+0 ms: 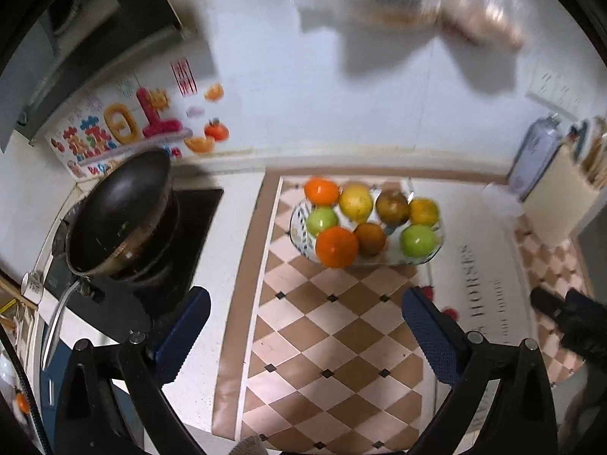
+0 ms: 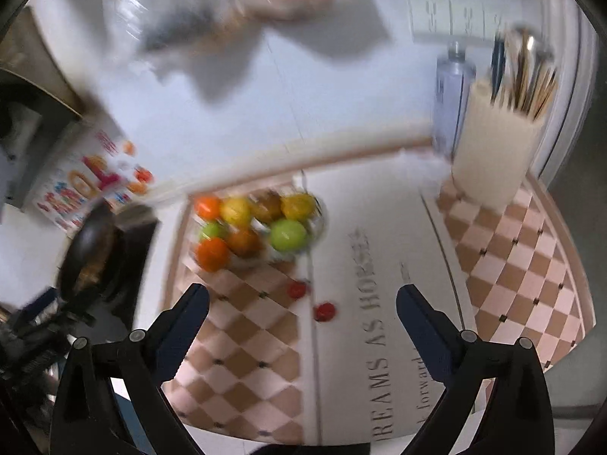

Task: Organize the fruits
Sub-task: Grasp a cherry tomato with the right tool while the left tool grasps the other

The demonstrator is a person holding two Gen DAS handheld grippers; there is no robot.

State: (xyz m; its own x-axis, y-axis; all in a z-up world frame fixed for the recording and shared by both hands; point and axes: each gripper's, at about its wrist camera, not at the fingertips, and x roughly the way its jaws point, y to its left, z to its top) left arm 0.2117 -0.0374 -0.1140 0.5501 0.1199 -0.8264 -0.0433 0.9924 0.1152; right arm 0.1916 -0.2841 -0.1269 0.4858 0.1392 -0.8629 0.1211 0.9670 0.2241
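**Both grippers approach the fruit dish**

Nearest, the left gripper [image 1: 305, 345] and right gripper [image 2: 302, 337] each stand with blue-padded jaws wide apart and nothing between them, above the brown-and-cream checkered mat [image 1: 326, 341] on the tabletop [image 1: 197, 379]. Beyond and well apart from both sits the clear glass dish [image 1: 299, 223], piled with oranges, green apples and yellowish fruit. This looks like the opening reach; next, one gripper must close in on a single fruit, likely the front orange [image 1: 337, 247].

I see a white worktop [image 1: 235, 204] under a checkered mat [image 1: 322, 322]. On the mat — a glass fruit dish [image 1: 299, 223]. Beside it — a stove [image 1: 189, 235].
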